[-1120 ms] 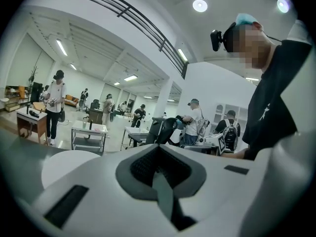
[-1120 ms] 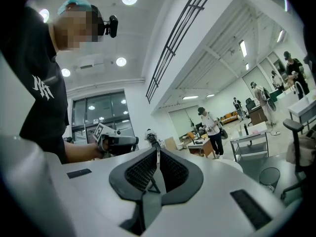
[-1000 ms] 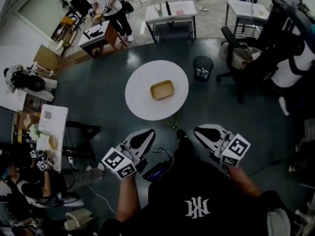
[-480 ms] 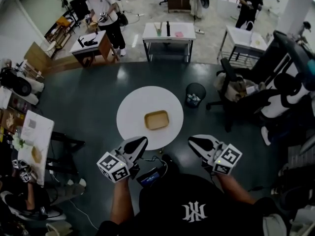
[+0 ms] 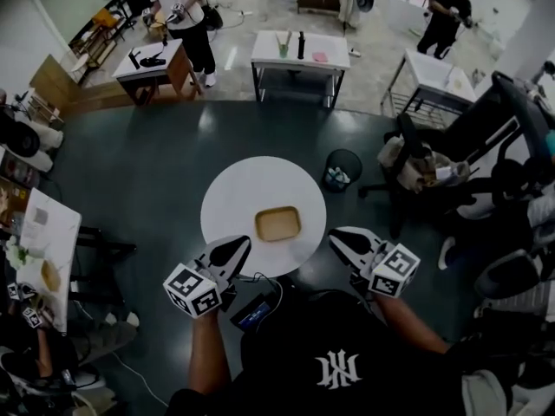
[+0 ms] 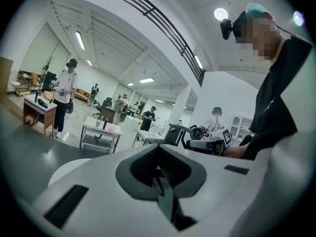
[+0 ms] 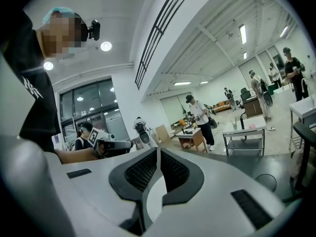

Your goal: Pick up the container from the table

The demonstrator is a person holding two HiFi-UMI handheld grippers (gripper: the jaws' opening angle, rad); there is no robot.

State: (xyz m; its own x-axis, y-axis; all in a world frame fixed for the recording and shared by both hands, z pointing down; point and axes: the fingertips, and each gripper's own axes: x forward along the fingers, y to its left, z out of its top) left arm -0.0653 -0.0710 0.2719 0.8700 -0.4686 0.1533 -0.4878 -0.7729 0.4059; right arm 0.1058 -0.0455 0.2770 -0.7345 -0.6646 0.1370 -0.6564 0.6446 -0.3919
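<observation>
A shallow tan container [image 5: 277, 223] lies near the middle of a round white table [image 5: 234, 202] in the head view. My left gripper [image 5: 234, 248] is shut and empty, its tips over the table's near left edge. My right gripper [image 5: 340, 237] is also shut and empty, just off the table's near right edge. Both point toward the table, with the container between and beyond them. In the left gripper view the jaws [image 6: 157, 154] meet with nothing between them. In the right gripper view the jaws [image 7: 158, 158] meet too. The container is hidden in both gripper views.
A black waste bin [image 5: 342, 168] stands right of the round table. Office chairs [image 5: 434, 159] crowd the right side. Rectangular tables [image 5: 299, 50] and standing people [image 5: 178, 7] are farther back. A cluttered table [image 5: 39, 241] stands at the left.
The round table and container have drawn nearer in the head view. Both grippers have come forward to the table's near edge and stay shut.
</observation>
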